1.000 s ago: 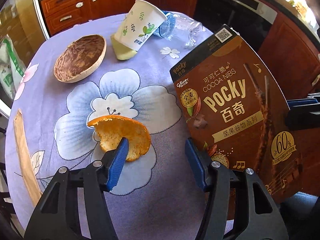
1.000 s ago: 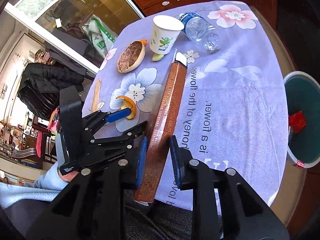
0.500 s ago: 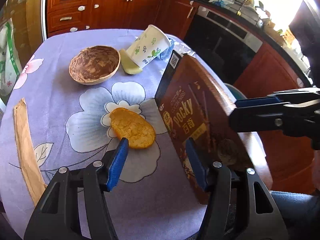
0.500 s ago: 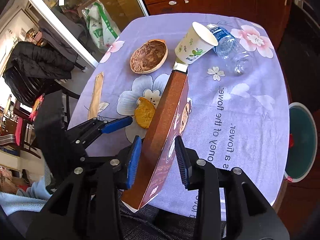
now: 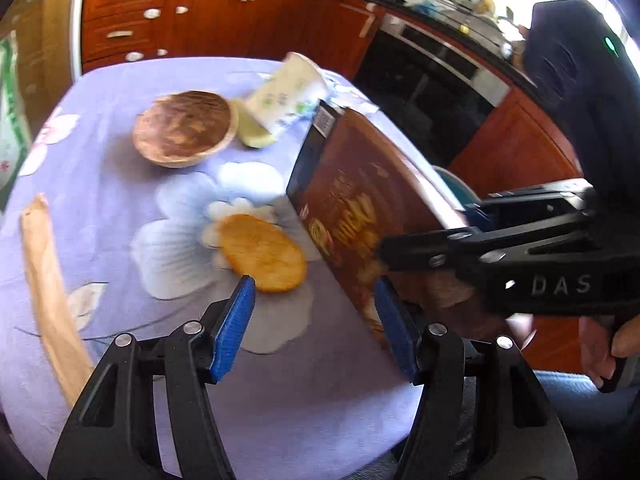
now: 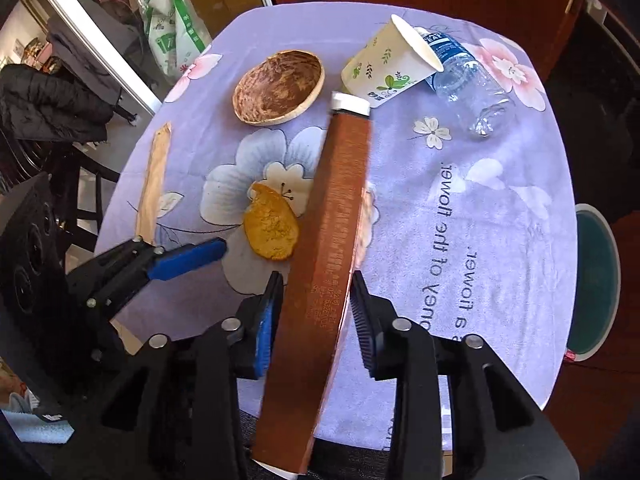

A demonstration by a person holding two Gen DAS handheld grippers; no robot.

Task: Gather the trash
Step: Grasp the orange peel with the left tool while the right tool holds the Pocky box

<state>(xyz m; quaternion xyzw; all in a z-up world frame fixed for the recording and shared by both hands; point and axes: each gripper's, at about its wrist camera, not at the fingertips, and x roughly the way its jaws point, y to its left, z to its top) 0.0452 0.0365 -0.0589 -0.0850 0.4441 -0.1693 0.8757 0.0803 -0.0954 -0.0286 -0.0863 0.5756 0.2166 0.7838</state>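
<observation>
My right gripper (image 6: 316,308) is shut on a brown Pocky box (image 6: 336,220) and holds it edge-up above the purple flowered table; the box (image 5: 352,200) and the right gripper (image 5: 420,248) also show in the left wrist view. My left gripper (image 5: 316,320) is open and empty, just short of an orange peel (image 5: 260,252) lying flat on the cloth. The peel (image 6: 272,228) lies left of the box. A paper cup (image 6: 392,64), a plastic bottle (image 6: 468,88) and a brown husk bowl (image 6: 280,88) lie further back.
A teal trash bin (image 6: 592,280) stands beside the table on the right. A long tan paper sleeve (image 5: 48,280) lies along the table's left edge. A pale peel piece (image 5: 252,132) sits under the cup. Wooden cabinets and an oven stand behind.
The right gripper has lifted and swung the Pocky box rightward. The orange peel, earlier standing on edge at the left fingertip, now lies flat. The left gripper has drawn back slightly.
</observation>
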